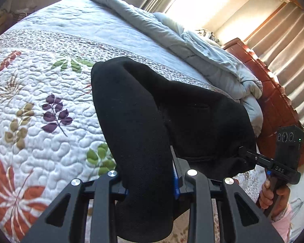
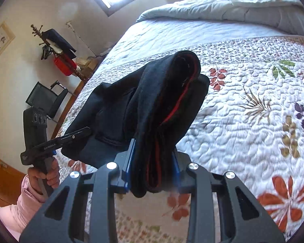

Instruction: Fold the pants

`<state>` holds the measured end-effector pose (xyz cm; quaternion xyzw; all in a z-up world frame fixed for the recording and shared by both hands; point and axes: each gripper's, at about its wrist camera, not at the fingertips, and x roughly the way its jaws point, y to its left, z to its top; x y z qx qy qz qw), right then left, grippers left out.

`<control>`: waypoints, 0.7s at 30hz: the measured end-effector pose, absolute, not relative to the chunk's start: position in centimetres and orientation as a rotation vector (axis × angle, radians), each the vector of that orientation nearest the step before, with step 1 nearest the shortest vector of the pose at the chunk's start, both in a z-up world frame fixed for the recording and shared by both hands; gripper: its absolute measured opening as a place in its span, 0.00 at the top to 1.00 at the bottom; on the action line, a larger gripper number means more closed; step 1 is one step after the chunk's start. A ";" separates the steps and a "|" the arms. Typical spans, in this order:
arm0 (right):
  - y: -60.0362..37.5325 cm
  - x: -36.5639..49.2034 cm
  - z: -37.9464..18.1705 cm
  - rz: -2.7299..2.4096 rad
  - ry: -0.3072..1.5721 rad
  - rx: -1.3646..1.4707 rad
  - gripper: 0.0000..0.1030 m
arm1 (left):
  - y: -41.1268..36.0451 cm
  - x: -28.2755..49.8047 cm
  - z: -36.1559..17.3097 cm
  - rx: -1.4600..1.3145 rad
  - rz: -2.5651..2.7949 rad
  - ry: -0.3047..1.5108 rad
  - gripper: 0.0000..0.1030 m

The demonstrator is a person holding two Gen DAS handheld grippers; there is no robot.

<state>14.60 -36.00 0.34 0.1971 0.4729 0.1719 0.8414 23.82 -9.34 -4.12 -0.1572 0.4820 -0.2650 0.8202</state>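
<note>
Pants (image 1: 143,121), one pair, clamped by two hand-held grippers above quilt (image 1: 40,81)

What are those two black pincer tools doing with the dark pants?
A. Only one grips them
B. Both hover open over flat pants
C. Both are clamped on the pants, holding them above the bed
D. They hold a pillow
C: the left gripper and the right gripper each pinch bunched black pants, raised above the floral quilt.

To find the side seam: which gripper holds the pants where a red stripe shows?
The right gripper; a red stripe runs through the pants in it. The left gripper holds a plain black part.
</note>
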 end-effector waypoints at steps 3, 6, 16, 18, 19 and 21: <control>-36.5 16.6 -2.2 0.356 1.039 0.440 0.71 | -9.6 25.1 -6.1 -0.317 -0.555 1.059 0.71; -37.4 17.9 -5.8 0.347 1.106 0.484 0.70 | -9.8 26.2 -8.6 -0.302 -0.553 1.112 0.70; -40.3 15.9 -13.0 0.369 1.120 0.647 0.50 | -8.8 25.1 -13.5 -0.274 -0.566 1.130 0.45; -40.4 15.5 -12.9 0.368 1.105 0.659 0.48 | -8.7 24.8 -13.3 -0.271 -0.559 1.124 0.44; -40.3 15.3 -12.7 0.363 1.101 0.655 0.45 | -8.6 24.6 -13.2 -0.260 -0.550 1.121 0.43; -40.0 14.7 -11.5 0.336 1.092 0.630 0.40 | -8.4 24.1 -12.4 -0.237 -0.518 1.122 0.41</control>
